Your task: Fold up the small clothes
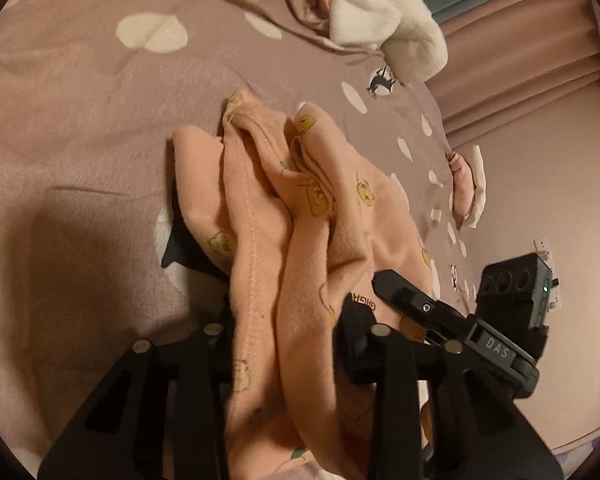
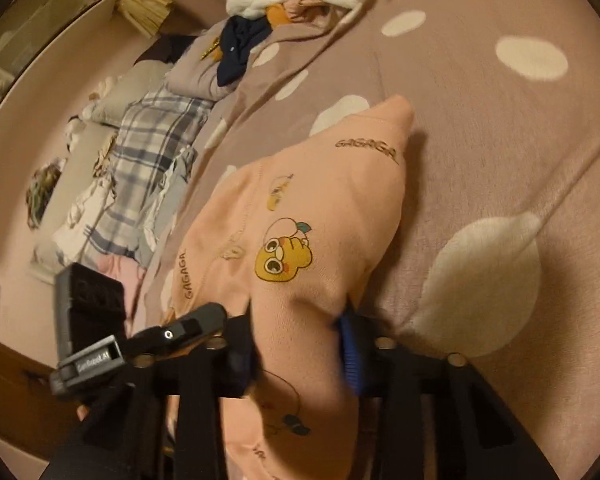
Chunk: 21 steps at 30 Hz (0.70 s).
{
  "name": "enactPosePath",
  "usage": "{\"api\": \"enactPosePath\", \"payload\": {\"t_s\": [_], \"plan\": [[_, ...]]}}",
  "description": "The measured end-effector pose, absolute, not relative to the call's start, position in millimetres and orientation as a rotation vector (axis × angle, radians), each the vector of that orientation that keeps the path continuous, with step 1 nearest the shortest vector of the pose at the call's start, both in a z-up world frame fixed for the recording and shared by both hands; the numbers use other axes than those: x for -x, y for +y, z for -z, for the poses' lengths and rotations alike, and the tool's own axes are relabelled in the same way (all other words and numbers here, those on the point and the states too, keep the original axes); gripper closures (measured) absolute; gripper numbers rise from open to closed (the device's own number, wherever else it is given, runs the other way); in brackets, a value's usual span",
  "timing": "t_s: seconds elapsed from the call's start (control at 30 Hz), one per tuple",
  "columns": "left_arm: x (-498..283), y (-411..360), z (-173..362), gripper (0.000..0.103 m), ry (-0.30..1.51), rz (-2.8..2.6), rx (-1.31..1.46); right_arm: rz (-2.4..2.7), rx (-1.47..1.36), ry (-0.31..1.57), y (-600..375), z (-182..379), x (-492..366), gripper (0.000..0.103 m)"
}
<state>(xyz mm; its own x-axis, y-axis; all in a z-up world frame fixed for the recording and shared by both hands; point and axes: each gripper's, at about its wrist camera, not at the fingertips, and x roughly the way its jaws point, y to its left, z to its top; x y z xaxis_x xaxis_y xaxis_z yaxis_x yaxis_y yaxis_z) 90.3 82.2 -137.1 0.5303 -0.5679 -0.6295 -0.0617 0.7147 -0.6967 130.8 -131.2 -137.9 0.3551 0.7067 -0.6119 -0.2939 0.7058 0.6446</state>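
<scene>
Both grippers clamp the peach garment (image 1: 300, 240) lying on the bed (image 1: 80, 100): left gripper (image 1: 288, 320) at its 6 o'clock edge, right gripper (image 2: 300, 344) likewise. Advise carrying both corners evenly toward 12 o'clock, keeping fabric taut.

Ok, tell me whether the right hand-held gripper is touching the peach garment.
Touching. The right wrist view shows the peach garment bunched between the right hand-held gripper's fingers, pressed against the blue pad.
</scene>
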Motion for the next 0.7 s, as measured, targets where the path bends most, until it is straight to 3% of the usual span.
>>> {"api": "enactPosePath", "payload": {"t_s": [0.33,0.6,0.63,0.67,0.7], "plan": [[-57,69,66,0.074,0.805,0.403,0.69,-0.744,-0.411,0.86,-149,63,-105,0.074],[-53,5,-18,0.073,0.725,0.458,0.613,-0.673,-0.353,0.719,-198,-25,-85,0.074],[-52,-2,-20,0.066,0.725,0.439,0.605,-0.668,-0.336,0.715,-201,-29,-86,0.074],[-48,-4,-20,0.052,0.733,0.408,0.588,-0.645,-0.299,0.725,-205,-32,-88,0.072],[-47,-8,-17,0.037,0.755,0.36,0.56,-0.598,-0.279,0.75,-210,-30,-90,0.06]]}}
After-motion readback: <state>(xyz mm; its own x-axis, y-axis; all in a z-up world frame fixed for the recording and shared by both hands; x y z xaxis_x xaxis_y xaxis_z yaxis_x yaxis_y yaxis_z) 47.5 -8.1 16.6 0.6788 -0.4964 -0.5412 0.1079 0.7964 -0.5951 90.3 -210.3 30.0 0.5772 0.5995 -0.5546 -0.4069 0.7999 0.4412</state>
